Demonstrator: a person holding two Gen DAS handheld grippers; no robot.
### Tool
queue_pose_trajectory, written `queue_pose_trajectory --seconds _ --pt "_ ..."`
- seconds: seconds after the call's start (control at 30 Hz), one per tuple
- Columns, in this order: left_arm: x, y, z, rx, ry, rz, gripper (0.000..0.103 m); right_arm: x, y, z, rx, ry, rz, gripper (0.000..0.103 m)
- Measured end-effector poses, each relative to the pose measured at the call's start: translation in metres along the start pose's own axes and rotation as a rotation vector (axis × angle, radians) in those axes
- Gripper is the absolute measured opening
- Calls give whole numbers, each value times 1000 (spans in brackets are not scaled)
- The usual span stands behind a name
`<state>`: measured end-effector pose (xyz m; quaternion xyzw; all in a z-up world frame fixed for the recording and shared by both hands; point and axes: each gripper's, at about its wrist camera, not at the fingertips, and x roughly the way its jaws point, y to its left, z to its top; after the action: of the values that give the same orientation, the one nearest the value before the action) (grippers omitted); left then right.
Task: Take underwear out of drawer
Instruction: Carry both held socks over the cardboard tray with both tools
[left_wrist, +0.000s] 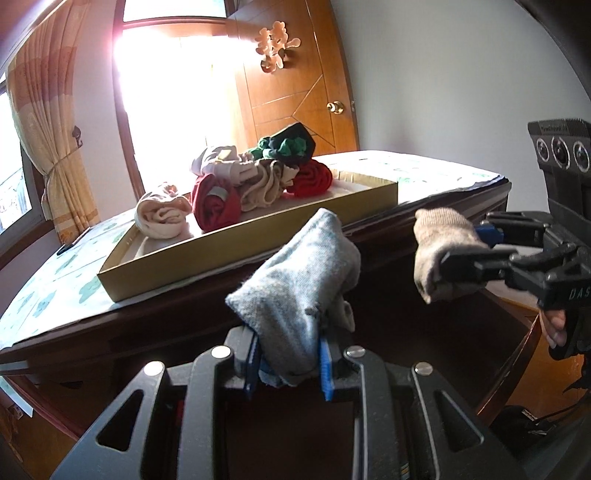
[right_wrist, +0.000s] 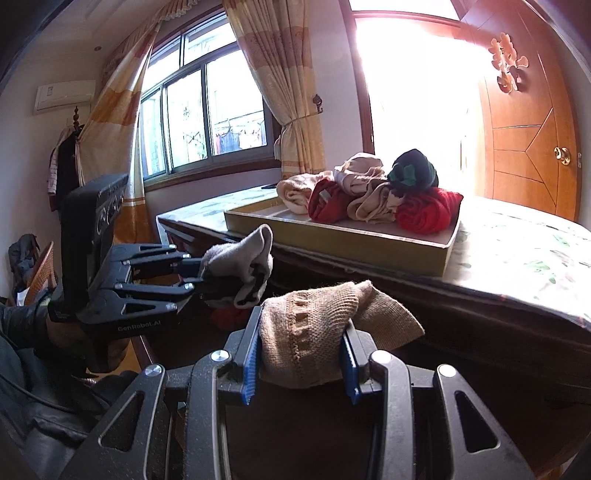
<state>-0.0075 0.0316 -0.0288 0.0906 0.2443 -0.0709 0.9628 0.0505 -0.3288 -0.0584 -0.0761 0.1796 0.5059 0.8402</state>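
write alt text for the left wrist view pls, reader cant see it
The left gripper holds a grey garment in front of a dark dresser. To its right, the right gripper holds a beige garment. On the dresser, a shallow tray carries a pile of rolled clothes.

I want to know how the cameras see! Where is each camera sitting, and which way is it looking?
Left wrist: sits on the left gripper, looking along its fingers at the grey cloth it grips; the right gripper and some fingers show at right.
Right wrist: sits on the right gripper, looking at its beige cloth; the left gripper and a sleeve show at left.
Both share the tray of rolled clothes, the dresser top, and the wooden door.
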Motion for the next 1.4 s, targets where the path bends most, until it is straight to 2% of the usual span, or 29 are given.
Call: queue_pose_trajectory --seconds 0.77,1.17,1.4 --pt "2 11 41 -13 0 -18 24 -16 -6 35 -21 -13 -53 39" --pt "4 13 79 8 -37 -12 24 -12 -18 62 -22 -18 -86 39" --pt "15 17 103 15 -31 -11 24 -3 -26 82 -24 -14 -105 40"
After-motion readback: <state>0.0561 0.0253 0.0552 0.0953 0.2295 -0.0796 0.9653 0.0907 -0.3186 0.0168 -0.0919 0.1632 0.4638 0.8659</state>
